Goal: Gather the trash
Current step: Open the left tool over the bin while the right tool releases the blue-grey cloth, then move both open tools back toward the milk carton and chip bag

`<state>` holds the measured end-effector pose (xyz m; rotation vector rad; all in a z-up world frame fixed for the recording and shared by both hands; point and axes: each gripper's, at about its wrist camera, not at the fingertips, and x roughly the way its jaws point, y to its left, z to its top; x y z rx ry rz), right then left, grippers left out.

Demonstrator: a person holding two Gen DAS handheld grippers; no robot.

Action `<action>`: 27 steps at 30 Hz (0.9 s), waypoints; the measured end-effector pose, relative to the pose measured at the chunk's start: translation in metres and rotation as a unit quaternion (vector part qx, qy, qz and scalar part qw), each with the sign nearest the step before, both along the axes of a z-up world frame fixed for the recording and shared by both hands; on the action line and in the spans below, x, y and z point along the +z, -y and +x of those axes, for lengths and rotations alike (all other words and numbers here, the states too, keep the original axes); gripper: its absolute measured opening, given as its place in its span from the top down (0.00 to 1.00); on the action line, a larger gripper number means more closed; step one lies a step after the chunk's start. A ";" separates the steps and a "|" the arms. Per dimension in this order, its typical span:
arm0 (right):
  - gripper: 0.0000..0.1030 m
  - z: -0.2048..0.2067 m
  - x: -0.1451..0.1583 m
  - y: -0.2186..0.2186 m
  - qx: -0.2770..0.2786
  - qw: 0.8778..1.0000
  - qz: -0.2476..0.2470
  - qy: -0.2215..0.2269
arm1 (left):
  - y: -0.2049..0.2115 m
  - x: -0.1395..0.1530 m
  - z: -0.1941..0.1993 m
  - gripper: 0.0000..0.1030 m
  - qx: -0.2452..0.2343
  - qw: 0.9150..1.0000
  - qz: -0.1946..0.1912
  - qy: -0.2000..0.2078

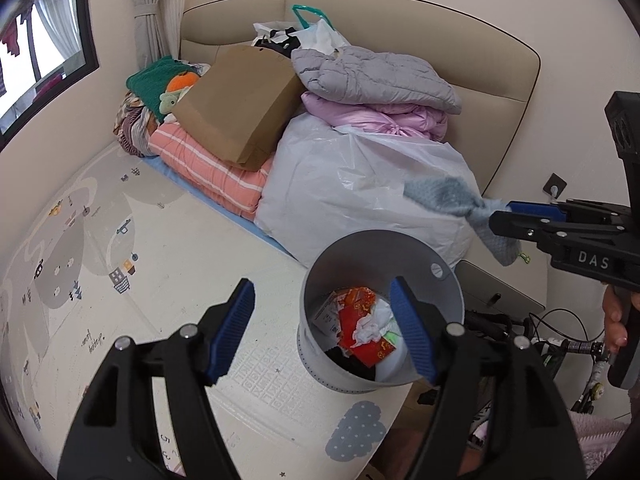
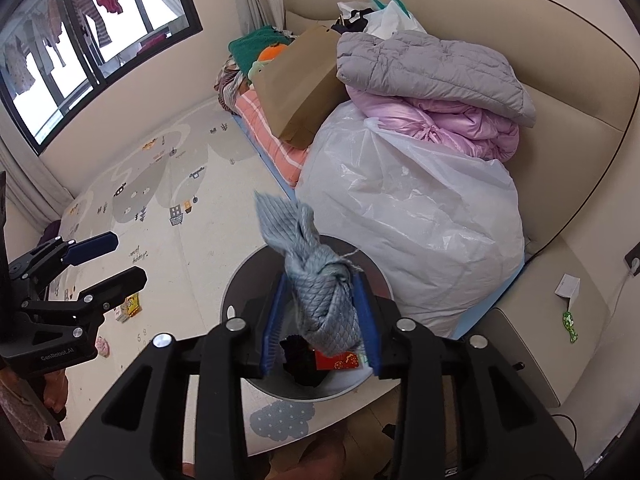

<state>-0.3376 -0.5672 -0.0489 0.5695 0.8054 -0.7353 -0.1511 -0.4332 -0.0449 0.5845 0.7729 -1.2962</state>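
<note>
Looking down from the left wrist: left gripper (image 1: 324, 326) stands wide, nothing between its blue pads, hanging over the near rim of a grey round bin (image 1: 382, 320). Bin sits on a patterned play mat (image 1: 120, 240) and holds red printed wrappers (image 1: 362, 326), crumpled white tissue and something dark at the bottom. At frame right, right gripper (image 1: 502, 218) reaches in level, a grey-blue knitted cloth (image 1: 444, 196) bunched at its tips, above and right of the bin. A hand (image 1: 616, 320) grips its handle. Behind the bin: large white plastic bag (image 1: 360, 184), brown paper bag (image 1: 240, 108), grey and lilac padded jackets stacked against a cream headboard.

Right wrist view: right gripper (image 2: 322, 312) sits directly over the bin (image 2: 240, 280). Knitted cloth (image 2: 324, 300) hangs knotted between the 2 pads, its tail sticking up past the tips. Right pad touches the cloth; a gap shows at the left pad, so whether the jaws still press it I cannot tell. Red wrapper (image 2: 340, 360) visible below in the bin. Left gripper (image 2: 112, 258) at frame left, jaws apart, empty, over the mat. Small yellow packet (image 2: 130, 306) lies on the mat just beside it. Window (image 2: 80, 40) at upper left.
</note>
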 end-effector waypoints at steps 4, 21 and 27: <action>0.48 0.006 0.003 -0.001 0.002 1.000 -0.002 0.009 | -0.011 0.000 0.015 0.32 0.027 1.000 0.001 -0.004; 0.48 0.110 -0.004 -0.029 0.174 0.985 0.003 -0.004 | -0.094 -0.007 0.080 0.32 0.225 0.974 -0.001 -0.008; 0.48 0.181 -0.011 -0.070 0.288 0.957 0.007 -0.010 | -0.161 -0.020 0.107 0.32 0.348 0.937 0.009 -0.020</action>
